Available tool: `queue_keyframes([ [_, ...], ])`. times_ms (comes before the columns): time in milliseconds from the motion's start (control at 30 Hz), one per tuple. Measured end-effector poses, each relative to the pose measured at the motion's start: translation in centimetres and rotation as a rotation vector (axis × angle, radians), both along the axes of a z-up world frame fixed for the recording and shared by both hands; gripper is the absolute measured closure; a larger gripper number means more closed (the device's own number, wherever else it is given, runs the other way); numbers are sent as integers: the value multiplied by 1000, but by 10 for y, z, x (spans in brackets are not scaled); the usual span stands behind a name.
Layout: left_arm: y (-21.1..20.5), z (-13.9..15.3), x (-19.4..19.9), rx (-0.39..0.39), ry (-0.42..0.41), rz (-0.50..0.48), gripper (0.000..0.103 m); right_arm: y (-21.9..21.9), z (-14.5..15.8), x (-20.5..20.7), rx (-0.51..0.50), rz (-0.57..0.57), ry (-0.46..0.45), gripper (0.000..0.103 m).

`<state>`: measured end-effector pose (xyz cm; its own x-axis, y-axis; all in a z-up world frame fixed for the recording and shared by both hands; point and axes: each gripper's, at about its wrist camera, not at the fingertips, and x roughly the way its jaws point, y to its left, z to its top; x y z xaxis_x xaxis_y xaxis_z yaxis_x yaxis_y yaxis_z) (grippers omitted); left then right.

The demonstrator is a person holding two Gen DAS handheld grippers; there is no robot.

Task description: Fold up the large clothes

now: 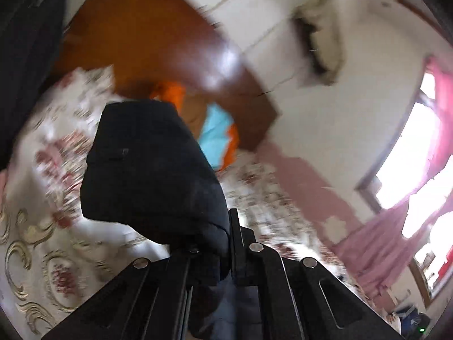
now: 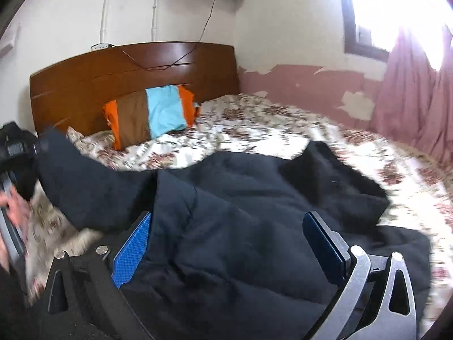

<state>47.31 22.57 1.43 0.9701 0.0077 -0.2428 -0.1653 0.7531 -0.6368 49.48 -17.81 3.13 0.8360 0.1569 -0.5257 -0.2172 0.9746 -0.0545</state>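
A dark navy padded jacket [image 2: 254, 192] lies spread on the floral bedspread [image 2: 254, 130]. One sleeve [image 2: 85, 178] is lifted up toward the left, where my left gripper [image 2: 17, 147] and a hand [image 2: 14, 206] show at the frame's edge. In the left wrist view my left gripper [image 1: 218, 238] is shut on that sleeve [image 1: 147, 164], which hangs forward from the jaws above the bed. My right gripper [image 2: 226, 243] hovers low over the jacket's body, open, its blue pads [image 2: 133, 249] wide apart with fabric lying under them.
A brown wooden headboard [image 2: 113, 68] stands at the far end, with a striped orange, brown and blue pillow [image 2: 153, 113] leaning on it. A pink curtain [image 2: 410, 99] and a bright window [image 2: 382, 5] are on the right. A cable [image 2: 206, 22] hangs down the wall.
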Motion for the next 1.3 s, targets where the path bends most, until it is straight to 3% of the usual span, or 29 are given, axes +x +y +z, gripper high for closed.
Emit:
queue_keyframes([
  [200, -97, 65, -26, 225, -135, -238, 98, -82, -14, -43, -77, -129, 39, 1],
  [367, -185, 76, -39, 334, -173, -469, 99, -143, -27, -64, -5, -228, 84, 1],
  [533, -261, 58, -47, 408, -138, -703, 99, -186, -47, -75, 101, -291, 117, 1],
  [633, -307, 30, -41, 476, -60, -831, 99, -200, -56, -75, 185, -293, 129, 1],
  [733, -342, 2, -39, 536, 27, -916, 99, -222, -60, -76, 341, -249, 125, 1],
  [933, -371, -40, -28, 636, 149, -1025, 98, -244, -83, -81, 675, -145, 189, 1],
  [1133, -386, -46, -28, 662, 196, -1131, 93, -254, -113, -80, 906, -108, 311, 1],
  [1233, -391, -56, -28, 714, 239, -1190, 90, -251, -120, -85, 966, -101, 337, 1],
  [1300, -391, -62, -28, 711, 260, -1224, 89, -243, -121, -86, 925, -92, 365, 1],
])
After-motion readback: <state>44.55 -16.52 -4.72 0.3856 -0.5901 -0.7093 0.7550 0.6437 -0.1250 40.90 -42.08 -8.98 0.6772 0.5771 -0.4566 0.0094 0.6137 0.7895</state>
